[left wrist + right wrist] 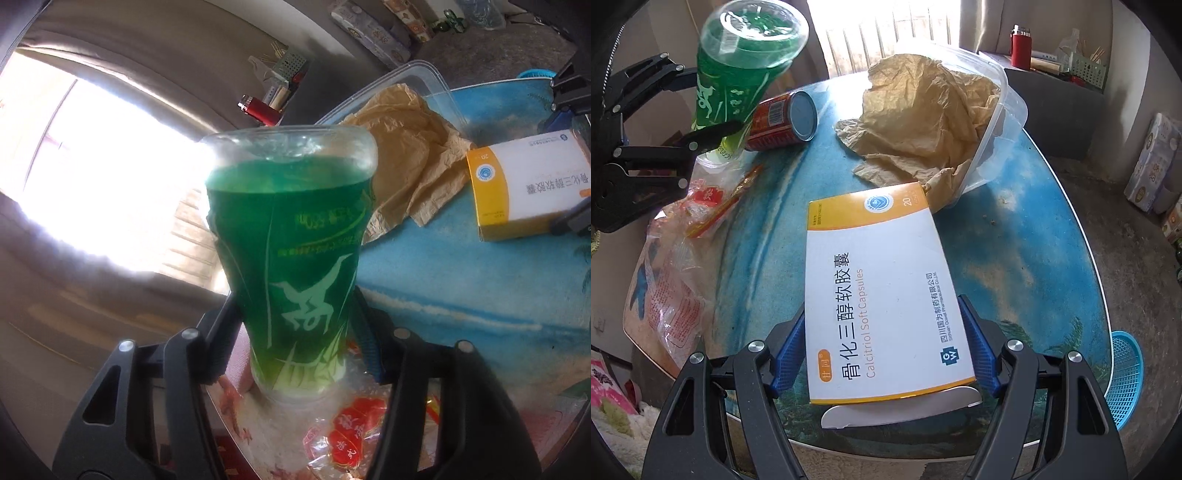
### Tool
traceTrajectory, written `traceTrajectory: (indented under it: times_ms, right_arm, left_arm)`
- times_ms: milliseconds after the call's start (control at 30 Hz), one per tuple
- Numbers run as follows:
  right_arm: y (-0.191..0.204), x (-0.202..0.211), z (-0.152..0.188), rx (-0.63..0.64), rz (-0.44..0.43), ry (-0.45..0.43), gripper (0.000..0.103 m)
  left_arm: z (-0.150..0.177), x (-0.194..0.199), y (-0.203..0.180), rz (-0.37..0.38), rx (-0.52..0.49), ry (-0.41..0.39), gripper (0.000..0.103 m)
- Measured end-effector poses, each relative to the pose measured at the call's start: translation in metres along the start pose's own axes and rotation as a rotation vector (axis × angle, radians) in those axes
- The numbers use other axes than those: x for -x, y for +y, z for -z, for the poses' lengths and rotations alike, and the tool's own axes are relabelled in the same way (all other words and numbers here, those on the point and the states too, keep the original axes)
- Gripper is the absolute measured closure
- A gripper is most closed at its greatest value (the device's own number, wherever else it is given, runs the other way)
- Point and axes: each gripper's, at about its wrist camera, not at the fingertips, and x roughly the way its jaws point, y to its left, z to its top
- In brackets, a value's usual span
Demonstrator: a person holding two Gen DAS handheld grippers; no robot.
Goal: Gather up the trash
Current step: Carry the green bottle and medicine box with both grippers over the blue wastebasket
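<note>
My left gripper [295, 306] is shut on a clear plastic bottle with a green label [291, 236]. In the right wrist view that bottle [738, 62] hangs tilted above the table's left side, base end toward the camera. My right gripper [882, 306] has its blue pads against both long sides of a white and orange medicine box [882, 280], which lies flat with its flap over the near table edge. A red can [783, 122] lies on its side. Crumpled brown paper [923, 110] spills from a tipped clear tub [1008, 122]. Crinkled plastic wrappers [676, 277] lie at the left.
The round table [1015, 258] has a blue beach-print top. A blue mesh basket [1126, 376] sits low beside its right edge. Behind stand a dark cabinet with a red flask [1021, 46] and a green caddy [1087, 68]. Packs of tissue rolls [1152, 158] stand on the floor at the right.
</note>
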Motion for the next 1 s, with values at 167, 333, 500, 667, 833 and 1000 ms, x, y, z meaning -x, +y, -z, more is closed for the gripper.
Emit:
traceTrajectory:
  times_ms: [167,333,500,667,833,1000]
  right_arm:
    - [-0.005,0.002,-0.001,-0.024,-0.003,-0.015,0.031]
    - [-0.011,0.012,-0.003,-0.041,-0.003,-0.051,0.031]
    - [-0.012,0.029,-0.002,-0.061,-0.018,-0.089,0.031]
    - [-0.014,0.052,-0.001,-0.083,-0.056,-0.147,0.031]
    - [-0.02,0.083,0.002,-0.122,-0.118,-0.235,0.031]
    - [-0.035,0.126,0.017,-0.173,-0.134,-0.344,0.031]
  left_arm:
    - [0.004,0.029,0.035,-0.003,0.186,-0.049,0.05]
    - [0.018,0.063,0.077,0.02,0.369,-0.12,0.05]
    - [0.023,0.091,0.102,0.068,0.527,-0.174,0.05]
    - [0.025,0.115,0.116,0.099,0.635,-0.228,0.05]
    - [0.027,0.145,0.127,0.151,0.696,-0.291,0.05]
    - [0.013,0.178,0.117,0.22,0.707,-0.37,0.05]
